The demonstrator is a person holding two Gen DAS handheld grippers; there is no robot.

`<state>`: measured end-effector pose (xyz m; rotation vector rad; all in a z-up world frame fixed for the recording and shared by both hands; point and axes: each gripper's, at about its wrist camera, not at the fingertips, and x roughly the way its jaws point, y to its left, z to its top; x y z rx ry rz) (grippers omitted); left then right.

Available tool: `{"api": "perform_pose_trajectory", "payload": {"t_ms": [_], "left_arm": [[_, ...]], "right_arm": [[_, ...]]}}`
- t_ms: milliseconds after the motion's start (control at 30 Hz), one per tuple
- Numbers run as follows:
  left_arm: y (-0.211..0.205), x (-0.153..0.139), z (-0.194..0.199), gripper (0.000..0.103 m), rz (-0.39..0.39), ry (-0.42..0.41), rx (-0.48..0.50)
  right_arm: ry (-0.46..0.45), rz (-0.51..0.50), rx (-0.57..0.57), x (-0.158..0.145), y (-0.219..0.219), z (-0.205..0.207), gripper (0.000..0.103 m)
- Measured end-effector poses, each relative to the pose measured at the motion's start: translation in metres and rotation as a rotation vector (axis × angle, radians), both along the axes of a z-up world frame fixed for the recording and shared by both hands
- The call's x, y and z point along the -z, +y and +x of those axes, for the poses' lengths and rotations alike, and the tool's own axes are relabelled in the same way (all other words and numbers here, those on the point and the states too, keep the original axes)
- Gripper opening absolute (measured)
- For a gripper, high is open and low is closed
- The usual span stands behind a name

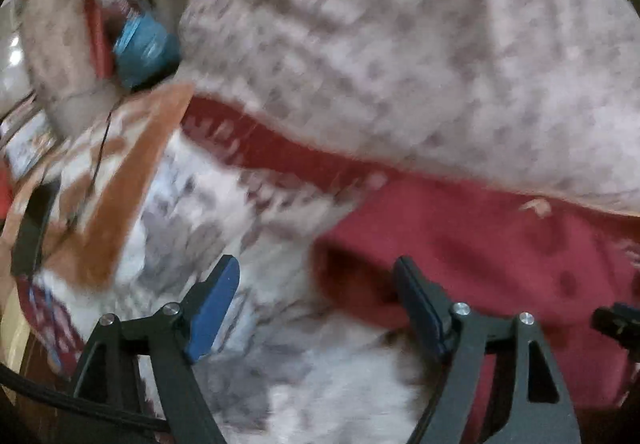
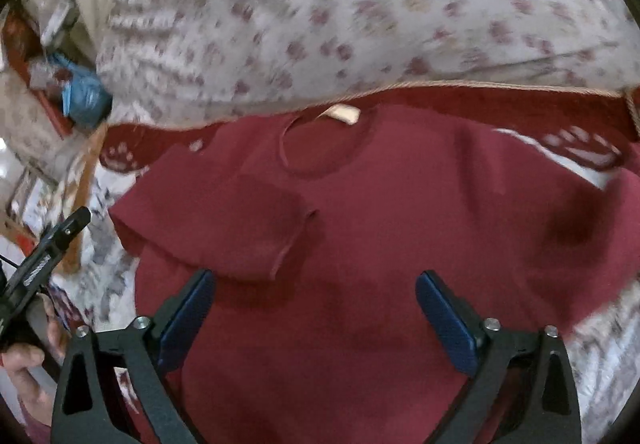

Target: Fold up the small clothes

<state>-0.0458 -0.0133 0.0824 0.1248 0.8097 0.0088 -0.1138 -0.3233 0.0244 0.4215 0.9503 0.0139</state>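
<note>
1. A dark red T-shirt (image 2: 360, 244) is lying spread on a patterned bedsheet (image 2: 104, 256), its round neckline (image 2: 316, 148) with a pale label (image 2: 342, 112) pointing toward a large pillow (image 2: 320, 12) printed with small reddish flowers.
2. One short sleeve (image 2: 240, 228) is lying folded inward over the chest of the shirt, its hem edge running diagonally just ahead of the right gripper's left finger.
3. The right gripper (image 2: 314, 320) is hovering over the lower body of the shirt with its blue-padded fingers (image 2: 188, 320) standing wide apart; nothing is sitting pinched between them.
4. The left gripper (image 1: 318, 308) is also standing spread, with no cloth between its blue pads (image 1: 212, 312); it is pointing at the edge of the red shirt (image 1: 480, 264), where red cloth is meeting the white and grey sheet (image 1: 224, 212). This view is heavily blurred.
5. In the right wrist view, the left gripper's black body (image 2: 44, 256) is showing at the left edge, with a person's hand (image 2: 24, 368) gripping it below.
6. A blue object (image 1: 144, 48) is lying beside the pillow (image 1: 400, 44); what it is cannot be told.
</note>
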Motion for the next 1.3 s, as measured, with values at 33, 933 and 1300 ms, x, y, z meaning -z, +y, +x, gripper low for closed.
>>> {"api": "perform_pose_trajectory", "payload": {"t_ms": [33, 933, 1300], "left_arm": [[0.005, 0.007, 0.003, 0.078, -0.009, 0.027, -0.003], [-0.021, 0.027, 0.008, 0.078, -0.047, 0.12, 0.17], [-0.034, 0.045, 0.001, 0.084, -0.068, 0.209, 0.29]], "right_arm": [[0.019, -0.026, -0.003, 0.005, 0.005, 0.008, 0.093], [0.013, -0.335, 0.258, -0.028, -0.112, 0.008, 0.015], [-0.127, -0.099, -0.148, -0.066, 0.011, 0.046, 0.079]]}}
